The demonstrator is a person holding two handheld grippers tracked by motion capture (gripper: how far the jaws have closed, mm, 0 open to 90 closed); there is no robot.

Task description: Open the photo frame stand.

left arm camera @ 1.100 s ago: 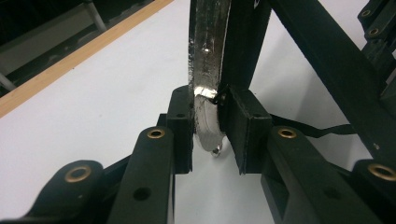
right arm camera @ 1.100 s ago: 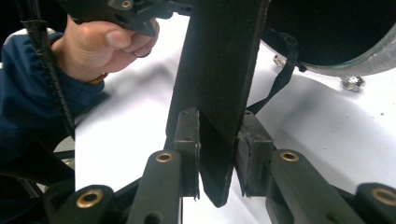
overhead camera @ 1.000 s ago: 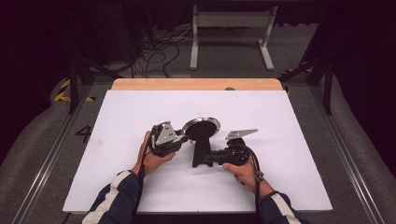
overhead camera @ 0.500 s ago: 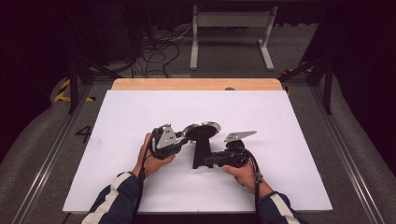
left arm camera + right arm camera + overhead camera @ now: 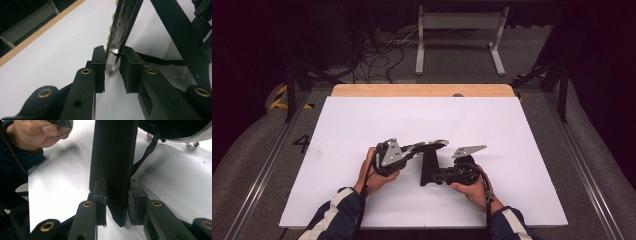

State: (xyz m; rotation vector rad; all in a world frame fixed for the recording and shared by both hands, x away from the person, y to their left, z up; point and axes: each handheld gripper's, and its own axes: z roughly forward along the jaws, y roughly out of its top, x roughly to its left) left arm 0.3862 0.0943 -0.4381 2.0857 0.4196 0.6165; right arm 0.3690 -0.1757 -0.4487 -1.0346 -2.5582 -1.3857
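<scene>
Change vs earlier: the round metal plate [image 5: 428,145] sat flatter & showed more of its top face before; now it's tipped further, seen nearly edge-on in the high view; both hands barely shifted on the table.
Plate: thin silvery disc w/ dark underside, held up off the white table cover [image 5: 512,130] near the table's middle, just in front of the person; in the left gripper view its edge [image 5: 120,32] runs up & away from the jaws.
Black bar: flat black strip [image 5: 430,167] below the plate; long axis runs roughly front-to-back in the high view, far end meets the plate, near end at the cover; in the right gripper view it [image 5: 112,155] rises straight up between the jaws; a thin black strap [image 5: 147,150] trails from the plate behind it.
Left gripper [image 5: 112,62]: pads closed on the plate's rim; grip on the rim.
Right gripper [image 5: 117,202]: pads pressed on both flat sides of the black bar; gripping it.
Left hand [image 5: 37,132]: wrapped round its gripper.
Writing: a large "4" [image 5: 302,144] on the floor left of the table; no brand legible.
</scene>
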